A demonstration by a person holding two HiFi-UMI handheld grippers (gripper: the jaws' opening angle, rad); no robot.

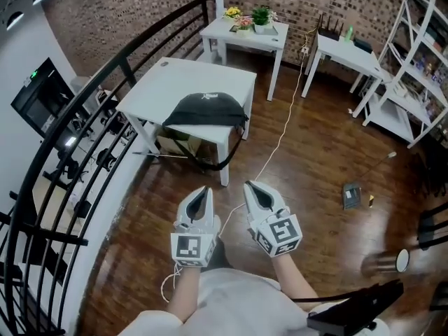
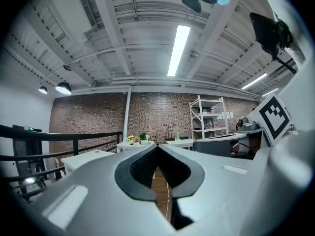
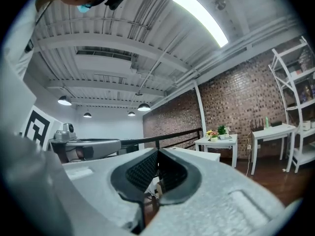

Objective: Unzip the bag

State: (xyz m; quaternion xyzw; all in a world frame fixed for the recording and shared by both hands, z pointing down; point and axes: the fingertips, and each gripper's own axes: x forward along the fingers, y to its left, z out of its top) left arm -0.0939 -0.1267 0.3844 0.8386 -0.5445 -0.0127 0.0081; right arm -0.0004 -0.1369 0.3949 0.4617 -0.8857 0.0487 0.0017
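Ahead, a white table [image 1: 183,81] is seen, and the black bag [image 1: 208,110] is laid at its near edge. The bag is judged soft and light, likely to slump or slide when tugged. The left gripper [image 1: 204,189] and right gripper [image 1: 247,184] are held well short of it, jaws pressed together on nothing. The fabric should be pinned and the zip pull, not made out here, pinched.

Tilted upward, left gripper [image 2: 157,146] with jaws pressed together and nothing between them, long ceiling light [image 2: 178,50] overhead, brick wall [image 2: 157,114] ahead, white shelf [image 2: 207,118] right, black railing [image 2: 59,135] left, small table [image 2: 129,145] with flowers [image 2: 131,138].
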